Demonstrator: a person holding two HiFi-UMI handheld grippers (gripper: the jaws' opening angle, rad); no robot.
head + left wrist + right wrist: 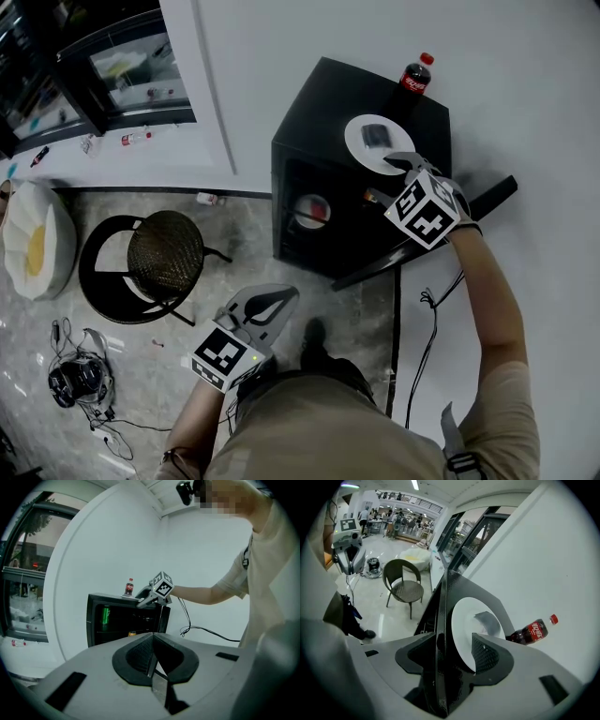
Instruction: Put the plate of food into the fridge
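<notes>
A white plate [361, 150] [461, 620] with a dark piece of food [377, 135] [487, 622] lies on top of the black mini fridge [319, 112] [101, 599], near its front edge. The fridge door [469, 211] stands open. My right gripper [405, 164] [457, 651] is open at the plate's near rim: one jaw lies over the rim, the other on the far side of the fridge's top edge. My left gripper [272, 302] [152, 656] is shut and empty, low by my body and pointing toward the fridge.
A cola bottle [416, 75] [532, 631] stands at the back of the fridge top beside the plate. A green can [106, 615] sits inside the fridge. A round wicker chair [164, 248] stands left of the fridge, with cables [80, 375] on the floor.
</notes>
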